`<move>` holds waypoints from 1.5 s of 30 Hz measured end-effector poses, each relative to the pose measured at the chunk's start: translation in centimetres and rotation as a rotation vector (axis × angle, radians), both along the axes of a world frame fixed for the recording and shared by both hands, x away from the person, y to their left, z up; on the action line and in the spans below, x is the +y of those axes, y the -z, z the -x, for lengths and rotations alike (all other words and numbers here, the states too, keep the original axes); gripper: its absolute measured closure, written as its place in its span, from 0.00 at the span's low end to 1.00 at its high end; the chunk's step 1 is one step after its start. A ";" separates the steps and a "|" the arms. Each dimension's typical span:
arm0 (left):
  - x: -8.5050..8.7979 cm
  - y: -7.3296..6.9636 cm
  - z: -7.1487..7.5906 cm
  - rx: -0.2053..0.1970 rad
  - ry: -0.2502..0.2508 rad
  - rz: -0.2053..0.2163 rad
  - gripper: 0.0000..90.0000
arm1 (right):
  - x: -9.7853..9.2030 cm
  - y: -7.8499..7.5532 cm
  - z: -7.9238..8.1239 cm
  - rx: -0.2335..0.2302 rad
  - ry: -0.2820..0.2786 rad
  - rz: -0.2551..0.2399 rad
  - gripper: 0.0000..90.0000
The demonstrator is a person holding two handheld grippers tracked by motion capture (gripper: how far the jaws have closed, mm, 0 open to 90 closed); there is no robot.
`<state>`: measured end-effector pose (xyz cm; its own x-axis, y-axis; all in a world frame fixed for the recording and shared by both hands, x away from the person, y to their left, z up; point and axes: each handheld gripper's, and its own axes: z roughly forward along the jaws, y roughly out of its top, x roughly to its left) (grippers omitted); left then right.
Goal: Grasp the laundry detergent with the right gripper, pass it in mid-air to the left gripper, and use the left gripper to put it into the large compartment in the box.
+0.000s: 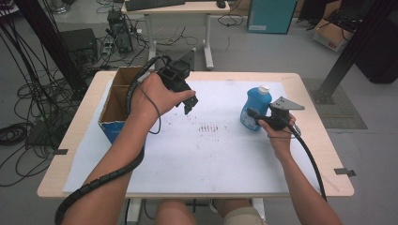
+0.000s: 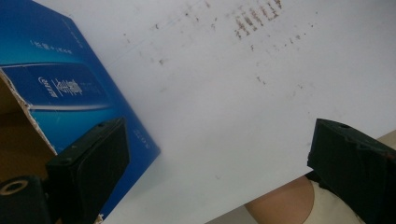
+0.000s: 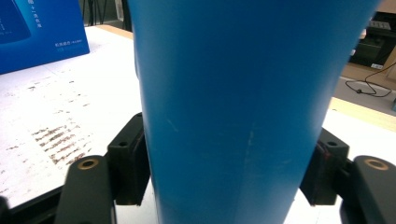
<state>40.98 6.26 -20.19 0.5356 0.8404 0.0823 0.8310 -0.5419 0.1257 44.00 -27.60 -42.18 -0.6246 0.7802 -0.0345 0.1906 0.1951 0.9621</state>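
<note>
A blue bottle [image 1: 256, 105] with a white cap stands upright on the right part of the white sheet. My right gripper [image 1: 256, 119] is at its lower body. In the right gripper view the bottle [image 3: 233, 107] fills the space between the jaws, and both black pads [image 3: 128, 163] lie against its sides. My left gripper [image 1: 189, 105] hangs above the sheet left of centre, pointing down. In the left gripper view its jaws [image 2: 224, 163] stand wide apart, open, with only bare sheet between them.
An open cardboard box with blue outer walls [image 1: 112, 131] stands at the table's left side, close to the left gripper [image 2: 70, 84]. Brown smudges [image 1: 209, 127] mark the middle of the white sheet [image 1: 206, 159]. Cables, a desk and boxes lie on the floor beyond the table.
</note>
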 end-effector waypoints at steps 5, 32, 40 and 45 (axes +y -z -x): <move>0.0 -0.1 0.0 -0.003 -0.003 -0.003 0.07 | 0.0 0.0 0.0 0.006 -0.025 -0.003 0.45; 0.0 -0.3 0.2 -0.006 0.000 0.000 0.06 | 0.0 0.0 0.0 0.013 -0.028 -0.008 0.47; 0.1 -0.4 0.3 -0.013 -0.004 -0.002 0.06 | 0.0 0.0 0.0 0.014 -0.029 -0.007 0.48; 0.2 -0.4 0.3 -0.013 -0.006 -0.004 0.06 | 0.0 0.0 0.0 0.015 -0.031 -0.008 0.48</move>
